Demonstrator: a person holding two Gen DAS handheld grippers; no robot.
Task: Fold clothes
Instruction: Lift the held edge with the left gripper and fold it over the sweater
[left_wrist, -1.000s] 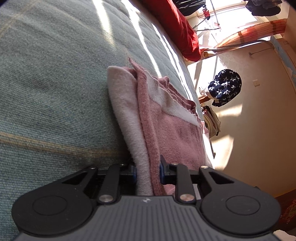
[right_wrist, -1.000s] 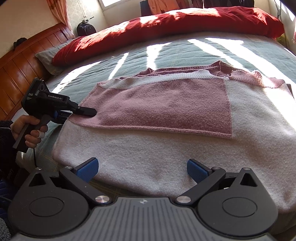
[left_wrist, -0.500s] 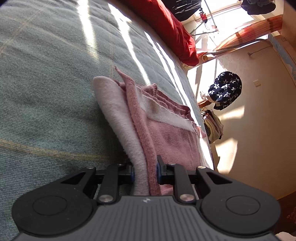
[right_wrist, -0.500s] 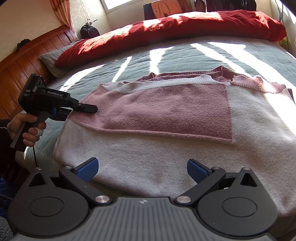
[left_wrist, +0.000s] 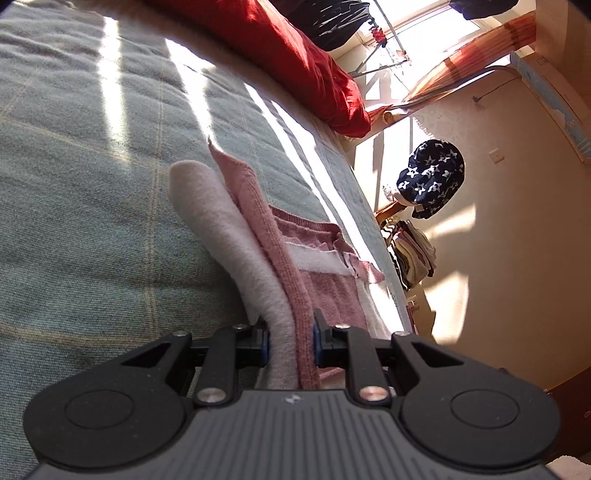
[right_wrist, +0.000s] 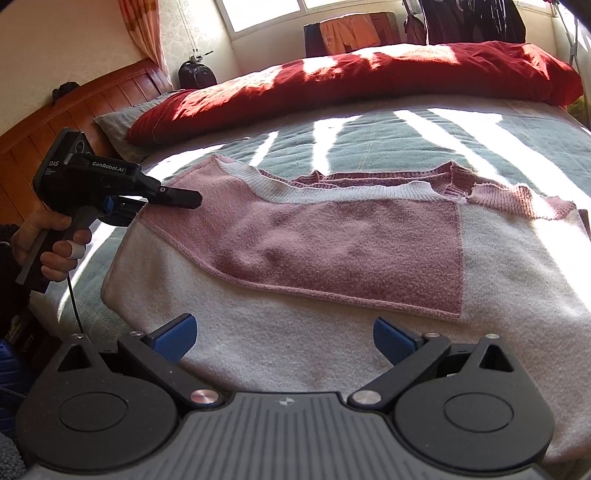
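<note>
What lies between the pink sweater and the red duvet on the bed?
Only bare green blanket with sun stripes lies between the sweater and the red duvet, in the right wrist view.

sweater (right_wrist: 332, 236): dusty pink panel on pale cream, pink trim
blanket (left_wrist: 92, 184): grey-green, thin yellow grid lines
duvet (right_wrist: 369, 77): red
headboard (right_wrist: 55, 114): reddish-brown wood
bag (left_wrist: 432, 177): navy, white stars
gripper pads (right_wrist: 173, 336): blue

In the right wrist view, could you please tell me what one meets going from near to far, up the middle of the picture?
Right gripper → pink and white sweater → green blanket → red duvet → window.
</note>
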